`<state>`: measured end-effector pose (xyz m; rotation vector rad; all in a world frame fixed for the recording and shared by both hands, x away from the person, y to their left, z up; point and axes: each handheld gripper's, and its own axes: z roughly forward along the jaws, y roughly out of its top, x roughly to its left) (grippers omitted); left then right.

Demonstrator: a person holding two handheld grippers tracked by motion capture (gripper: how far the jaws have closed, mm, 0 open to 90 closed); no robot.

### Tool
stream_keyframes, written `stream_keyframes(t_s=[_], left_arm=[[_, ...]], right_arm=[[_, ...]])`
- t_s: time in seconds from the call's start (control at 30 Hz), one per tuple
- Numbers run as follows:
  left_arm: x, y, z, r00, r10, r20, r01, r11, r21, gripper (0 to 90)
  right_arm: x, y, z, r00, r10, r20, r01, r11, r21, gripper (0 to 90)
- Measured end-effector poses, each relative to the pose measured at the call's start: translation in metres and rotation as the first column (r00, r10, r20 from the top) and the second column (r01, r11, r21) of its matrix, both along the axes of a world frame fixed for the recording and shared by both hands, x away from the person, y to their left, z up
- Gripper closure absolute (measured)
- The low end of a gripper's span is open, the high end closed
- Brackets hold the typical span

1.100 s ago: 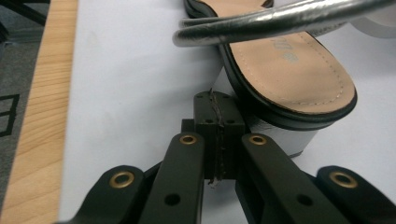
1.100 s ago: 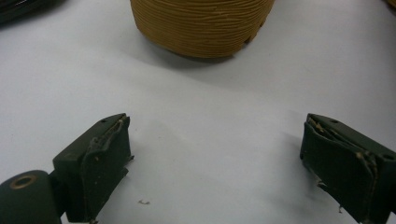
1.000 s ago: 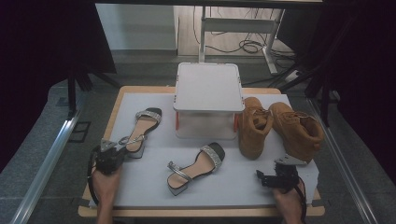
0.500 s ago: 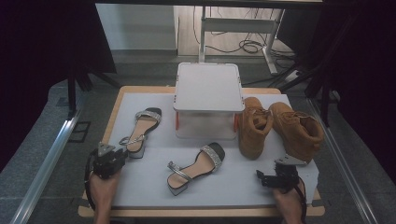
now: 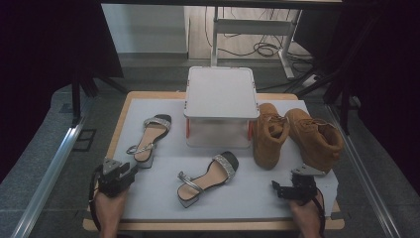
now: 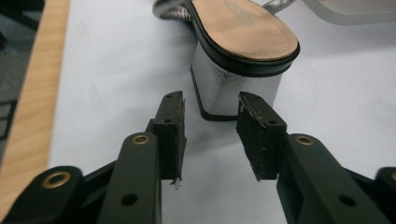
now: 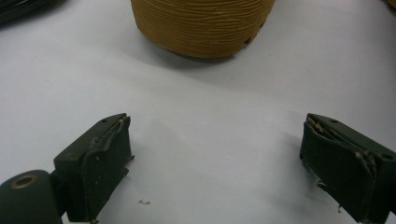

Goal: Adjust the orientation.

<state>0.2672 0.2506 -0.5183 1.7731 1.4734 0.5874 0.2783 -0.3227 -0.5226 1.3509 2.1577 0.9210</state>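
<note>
A silver-strapped sandal [image 5: 148,139] with a block heel [image 6: 233,88] lies at the left of the white mat [image 5: 153,198]. My left gripper [image 5: 129,170] sits just behind that heel. Its jaws [image 6: 210,100] have just been opening and stand apart, with the heel ahead of the tips and untouched. A matching sandal [image 5: 208,178] lies mid-mat. Two tan boots [image 5: 270,136] [image 5: 317,139] stand at the right. My right gripper [image 5: 280,187] rests open near the front right, and the ribbed tan boot sole [image 7: 201,23] is in front of its wide-spread jaws [image 7: 215,123].
A white lidded box [image 5: 220,94] stands at the back middle of the mat, between the left sandal and the boots. The wooden table edge [image 5: 114,134] frames the mat. Metal rails run along both sides, and cables lie on the floor beyond.
My left gripper has drawn back a little toward the near edge, away from the left sandal's heel. The right gripper has kept still.
</note>
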Motion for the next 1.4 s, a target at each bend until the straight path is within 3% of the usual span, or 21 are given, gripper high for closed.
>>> stream_keyframes(t_s=[0.13,0.47,0.67,1.0,1.4], left_arm=[[0.002,-0.003,0.002,1.0,0.001,0.002,-0.001,1.0,0.001,58.7],[0.011,-0.016,0.005,0.9998,0.005,-0.017,-0.005,0.9997,0.026,36.2],[0.023,-0.024,0.005,0.9997,0.006,-0.025,-0.005,0.9994,0.035,29.5],[0.045,-0.037,0.0,0.9988,0.012,-0.047,-0.008,0.9966,0.082,32.0],[0.066,-0.043,0.004,0.9976,0.037,-0.058,-0.031,0.9938,0.107,32.9]], right_arm=[[0.0,0.0,0.0,1.0,0.0,0.0,0.0,1.0,0.0,8.9],[0.0,0.0,0.0,1.0,0.0,0.0,0.0,1.0,0.0,9.0],[0.0,0.0,0.0,1.0,0.0,0.0,0.0,1.0,0.0,9.0],[0.0,0.0,0.0,1.0,0.001,0.0,-0.001,1.0,0.001,9.1],[0.0,0.0,0.0,1.0,0.001,0.0,-0.001,1.0,0.001,9.1]])
